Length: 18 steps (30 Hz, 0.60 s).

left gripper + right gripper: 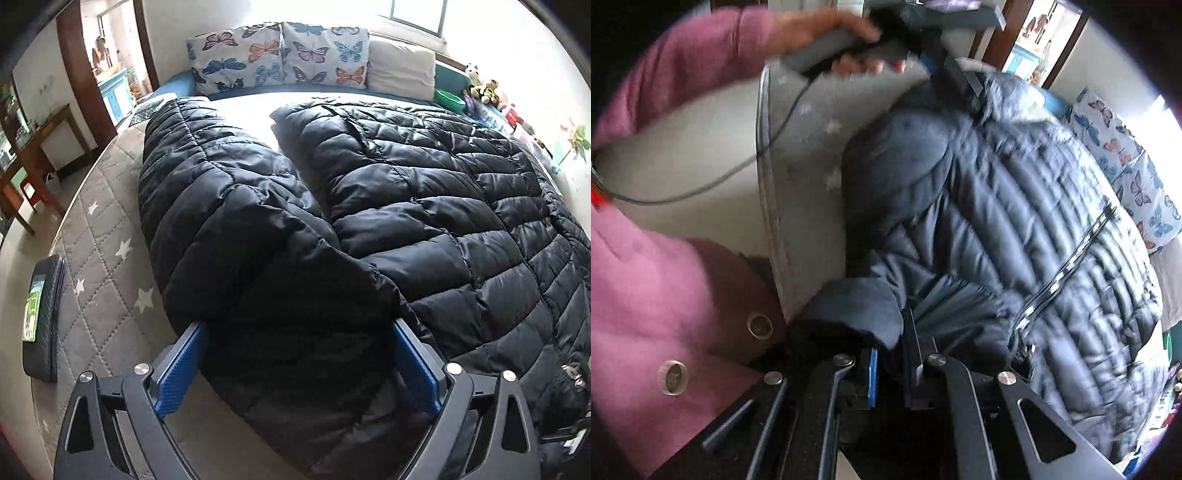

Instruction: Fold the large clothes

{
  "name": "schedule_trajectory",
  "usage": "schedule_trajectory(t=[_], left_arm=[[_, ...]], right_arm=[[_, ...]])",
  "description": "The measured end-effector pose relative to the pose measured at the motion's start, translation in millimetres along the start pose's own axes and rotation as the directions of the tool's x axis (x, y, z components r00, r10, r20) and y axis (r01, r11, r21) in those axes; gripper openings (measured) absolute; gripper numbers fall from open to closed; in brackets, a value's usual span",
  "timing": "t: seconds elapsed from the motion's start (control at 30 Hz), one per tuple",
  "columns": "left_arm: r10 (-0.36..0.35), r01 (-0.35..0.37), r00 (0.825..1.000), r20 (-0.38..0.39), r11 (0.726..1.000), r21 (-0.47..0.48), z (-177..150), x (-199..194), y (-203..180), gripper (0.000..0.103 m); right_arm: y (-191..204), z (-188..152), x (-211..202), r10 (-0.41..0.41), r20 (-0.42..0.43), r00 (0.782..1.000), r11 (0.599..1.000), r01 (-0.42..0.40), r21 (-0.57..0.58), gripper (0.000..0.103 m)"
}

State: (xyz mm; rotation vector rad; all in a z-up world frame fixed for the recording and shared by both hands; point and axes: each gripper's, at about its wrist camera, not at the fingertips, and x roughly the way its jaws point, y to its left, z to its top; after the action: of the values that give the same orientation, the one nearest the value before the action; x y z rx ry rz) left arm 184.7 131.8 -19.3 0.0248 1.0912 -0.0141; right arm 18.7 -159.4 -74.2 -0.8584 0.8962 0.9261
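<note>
A large black quilted puffer jacket (424,206) lies spread on the bed, one sleeve (229,206) laid along its left side. My left gripper (299,328) is open, its blue pads wide apart on either side of the sleeve's cuff end, which lies between them. In the right wrist view the jacket (1015,221) fills the middle and its zipper shows. My right gripper (890,339) is shut on a fold of the jacket's edge near the bed's corner. The left gripper (956,81) shows there at the top, in the person's hand.
The bed has a grey quilted star cover (107,236). Butterfly pillows (277,55) and a cream pillow (400,68) lie at the head. A black wallet-like case (42,317) lies at the bed's left edge. A wooden desk (33,147) stands left. Toys (484,88) sit at right.
</note>
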Motion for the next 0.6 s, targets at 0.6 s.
schedule_trajectory(t=[0.6], left_arm=[[-0.188,0.134,0.970,0.153,0.943,0.306,-25.1,-85.1,-153.1,0.097]], right_arm=[[-87.9,-31.7,-84.6,-0.037,0.181,0.983,0.907,-0.043,0.418,0.028]])
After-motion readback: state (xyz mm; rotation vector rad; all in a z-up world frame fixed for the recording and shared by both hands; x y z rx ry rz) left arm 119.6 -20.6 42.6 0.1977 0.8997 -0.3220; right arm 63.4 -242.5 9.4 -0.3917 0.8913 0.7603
